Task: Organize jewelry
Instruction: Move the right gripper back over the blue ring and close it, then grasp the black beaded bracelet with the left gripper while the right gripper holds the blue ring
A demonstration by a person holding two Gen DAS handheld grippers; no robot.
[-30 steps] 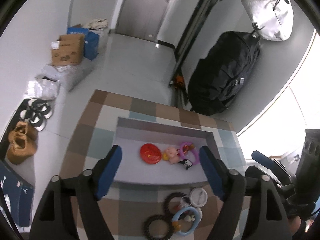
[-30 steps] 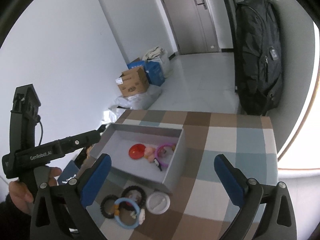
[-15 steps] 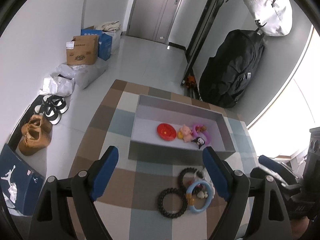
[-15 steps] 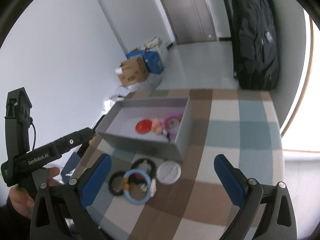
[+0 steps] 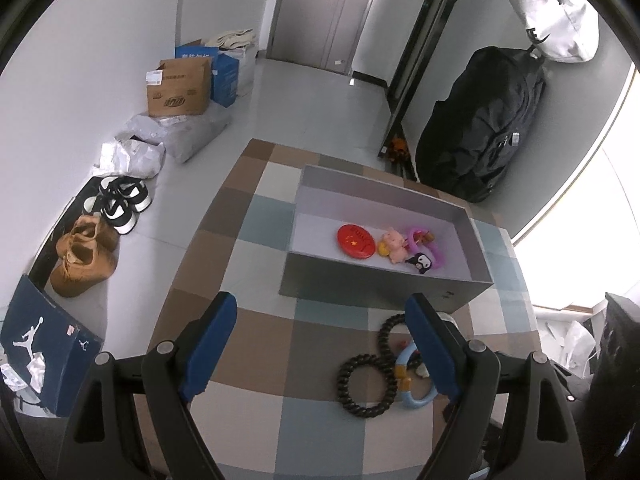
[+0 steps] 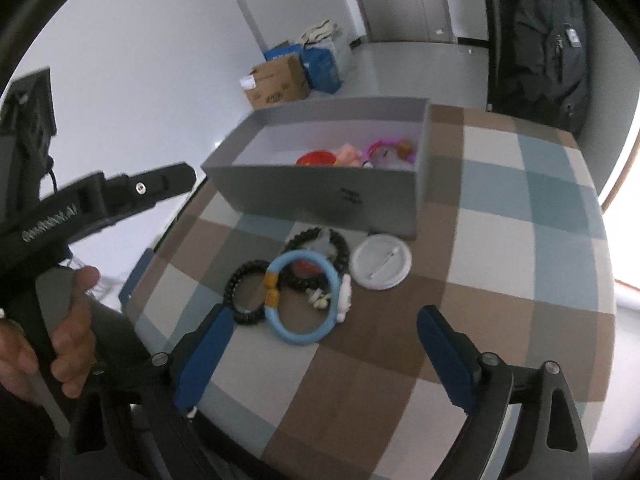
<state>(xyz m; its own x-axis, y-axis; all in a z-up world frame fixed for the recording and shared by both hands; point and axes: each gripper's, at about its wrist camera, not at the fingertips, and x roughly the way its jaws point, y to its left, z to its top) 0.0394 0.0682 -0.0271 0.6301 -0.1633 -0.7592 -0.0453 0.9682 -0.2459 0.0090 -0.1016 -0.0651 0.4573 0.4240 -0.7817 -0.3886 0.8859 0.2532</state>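
A grey open box (image 5: 384,288) (image 6: 320,196) stands on the checkered tablecloth. Inside lie a red badge (image 5: 355,241), a pink pig charm (image 5: 393,244), a purple bracelet (image 5: 434,248) and a small black figure (image 5: 420,261). In front of the box lie two black beaded bracelets (image 6: 246,292) (image 6: 316,258), a light-blue bracelet (image 6: 302,296) with charms, and a white round badge (image 6: 380,262). They also show in the left wrist view (image 5: 366,384). My left gripper (image 5: 320,316) is open and empty, above the table. My right gripper (image 6: 320,328) is open and empty, just short of the blue bracelet.
The table's left edge drops to a floor with shoes (image 5: 86,256), a blue shoe box (image 5: 44,344) and cardboard boxes (image 5: 180,88). A black bag (image 5: 480,128) leans on the right wall. The left gripper's handle and hand (image 6: 68,320) show at left.
Both grippers have pulled back from the box and the right one has dropped lower, towards the bracelets. The objects have not moved.
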